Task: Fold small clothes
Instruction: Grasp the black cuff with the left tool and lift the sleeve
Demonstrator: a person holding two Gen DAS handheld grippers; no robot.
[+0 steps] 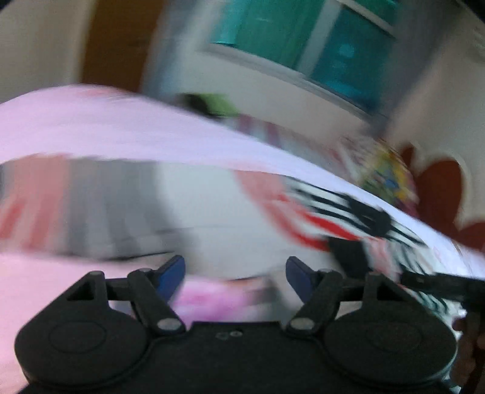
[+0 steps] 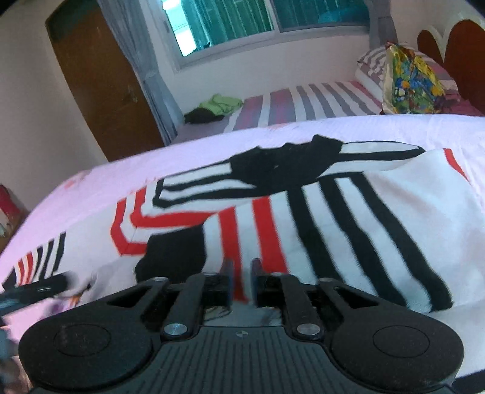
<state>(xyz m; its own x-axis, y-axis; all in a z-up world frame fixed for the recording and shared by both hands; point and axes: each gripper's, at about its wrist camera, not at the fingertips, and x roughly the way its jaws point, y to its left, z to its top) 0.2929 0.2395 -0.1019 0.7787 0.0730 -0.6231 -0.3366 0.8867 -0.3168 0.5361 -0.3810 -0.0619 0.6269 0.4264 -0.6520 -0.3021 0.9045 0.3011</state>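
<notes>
While the left gripper (image 1: 235, 269) gapes empty, the right gripper (image 2: 241, 274) stands part-open over soft striped shirt (image 2: 318, 218)

Brown door (image 2: 100, 81), teal-curtained window (image 2: 242, 18), green cloth (image 2: 222, 104) on striped bedding (image 2: 303, 103), colourful bag (image 2: 409, 81) near pillow (image 2: 371, 65).

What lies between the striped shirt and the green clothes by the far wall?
In the right wrist view: bare pink sheet, then striped bedding, between the striped shirt and the green clothes.

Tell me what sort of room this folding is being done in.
Most likely a bedroom: a bed with a striped purple-and-white sheet, a striped pillow against a dark red wooden headboard, and a brown wooden door beside the window.
</notes>
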